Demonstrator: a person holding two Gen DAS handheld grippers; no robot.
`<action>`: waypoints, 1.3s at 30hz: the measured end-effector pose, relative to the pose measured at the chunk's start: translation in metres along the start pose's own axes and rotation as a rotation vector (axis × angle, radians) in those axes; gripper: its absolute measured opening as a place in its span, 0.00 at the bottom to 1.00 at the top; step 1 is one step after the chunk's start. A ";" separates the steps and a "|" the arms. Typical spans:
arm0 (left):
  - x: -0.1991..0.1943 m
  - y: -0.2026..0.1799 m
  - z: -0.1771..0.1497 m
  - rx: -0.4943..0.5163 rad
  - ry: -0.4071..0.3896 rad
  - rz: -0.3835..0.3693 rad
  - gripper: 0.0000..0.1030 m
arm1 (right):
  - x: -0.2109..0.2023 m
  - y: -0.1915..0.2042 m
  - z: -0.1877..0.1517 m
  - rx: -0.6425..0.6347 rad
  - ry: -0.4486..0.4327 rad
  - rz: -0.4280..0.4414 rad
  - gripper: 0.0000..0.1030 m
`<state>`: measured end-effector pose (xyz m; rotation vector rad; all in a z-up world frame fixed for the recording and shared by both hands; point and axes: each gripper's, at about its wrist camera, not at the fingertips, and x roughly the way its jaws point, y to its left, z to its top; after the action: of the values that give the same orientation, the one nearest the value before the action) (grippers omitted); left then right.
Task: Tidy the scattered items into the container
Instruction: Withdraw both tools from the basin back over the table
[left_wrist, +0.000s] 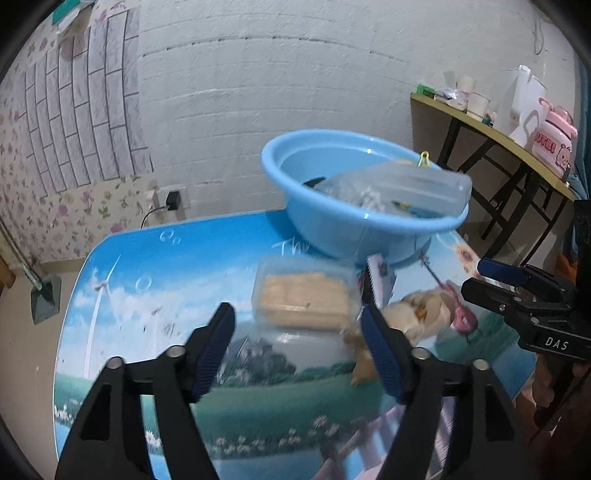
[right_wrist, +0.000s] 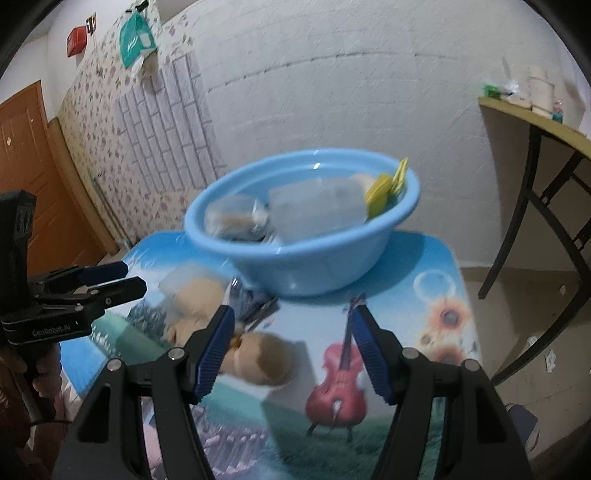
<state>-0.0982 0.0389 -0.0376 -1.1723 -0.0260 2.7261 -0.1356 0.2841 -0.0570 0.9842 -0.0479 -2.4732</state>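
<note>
The left tongs (left_wrist: 297, 341) stand spread with nothing between the pads, hanging over the picture-printed surface (left_wrist: 147, 295). Just beyond their tips lies a clear box of tan wafers (left_wrist: 303, 299), and beside it a small dark packet (left_wrist: 378, 275) and a pale soft bun-like thing (left_wrist: 421, 314) (blurred, so its make is unclear). The right tongs (right_wrist: 291, 341) are likewise spread and empty, above the same bun-like thing. Farther back sits the blue basin (left_wrist: 332, 229), already holding a clear plastic box (left_wrist: 417, 188), yellow clips (right_wrist: 388, 186) and other wrapped bits.
</note>
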 end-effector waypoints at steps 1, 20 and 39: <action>0.001 0.001 -0.003 -0.001 0.005 0.004 0.74 | 0.003 0.001 -0.003 0.002 0.015 0.004 0.64; -0.022 0.063 -0.052 -0.092 0.041 0.069 0.84 | -0.005 0.004 -0.026 0.049 0.039 0.084 0.64; 0.017 0.024 -0.012 -0.098 0.038 -0.086 0.84 | 0.007 0.010 -0.031 0.056 0.076 0.095 0.64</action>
<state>-0.1044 0.0179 -0.0605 -1.2193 -0.2017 2.6540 -0.1153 0.2763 -0.0826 1.0733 -0.1365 -2.3581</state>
